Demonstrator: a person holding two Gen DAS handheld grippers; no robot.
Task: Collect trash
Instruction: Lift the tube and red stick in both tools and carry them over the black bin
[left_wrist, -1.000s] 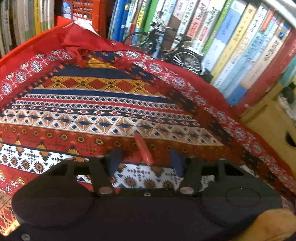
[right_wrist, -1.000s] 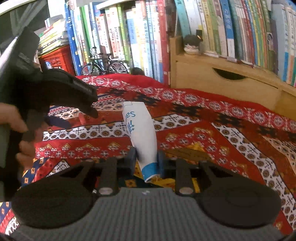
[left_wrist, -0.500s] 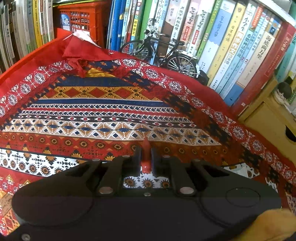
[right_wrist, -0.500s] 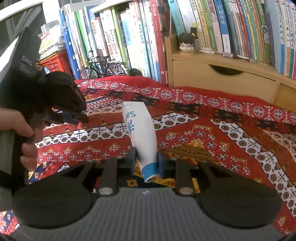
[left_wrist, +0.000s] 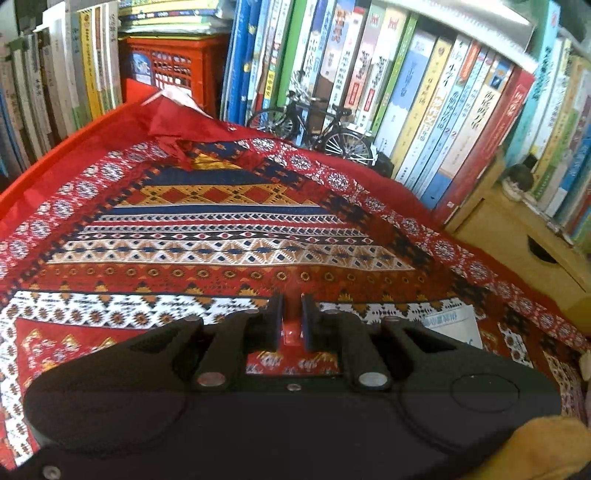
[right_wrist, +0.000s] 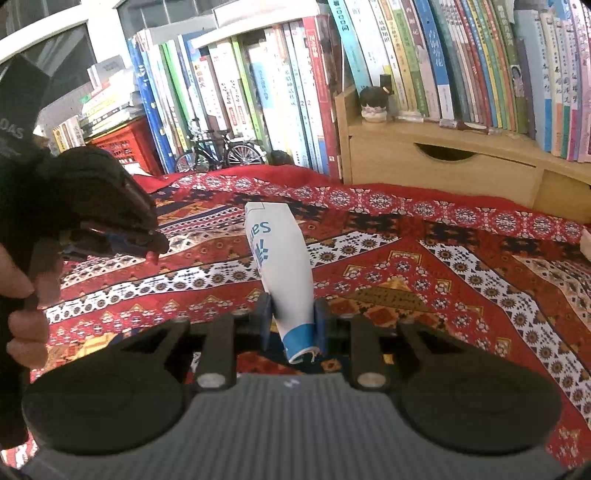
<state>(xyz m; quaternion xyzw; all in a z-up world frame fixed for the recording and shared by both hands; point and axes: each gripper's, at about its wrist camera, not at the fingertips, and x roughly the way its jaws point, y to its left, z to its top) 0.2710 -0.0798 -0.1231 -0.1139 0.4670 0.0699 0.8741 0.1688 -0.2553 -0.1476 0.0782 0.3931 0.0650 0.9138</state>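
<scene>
My left gripper (left_wrist: 291, 312) is shut on a small red piece of trash (left_wrist: 291, 334), which shows only as a red strip between the two black fingers, raised off the patterned cloth. In the right wrist view that same left gripper (right_wrist: 149, 247) hangs at the left, held by a hand, with a red tip (right_wrist: 151, 257) poking out. My right gripper (right_wrist: 291, 314) is shut on a white and blue paper wrapper (right_wrist: 280, 269) that sticks up and forward above the cloth.
A red patterned cloth (left_wrist: 207, 236) covers the table. Rows of upright books (left_wrist: 424, 122), a model bicycle (left_wrist: 314, 129) and a red crate (left_wrist: 166, 70) line the back. A wooden drawer box (right_wrist: 443, 173) stands at the right. A white paper (left_wrist: 450, 325) lies on the cloth.
The left gripper closed on the red piece that lay between its open fingers, then lifted it off the cloth. The right gripper kept hold of the wrapper and rose slightly.
</scene>
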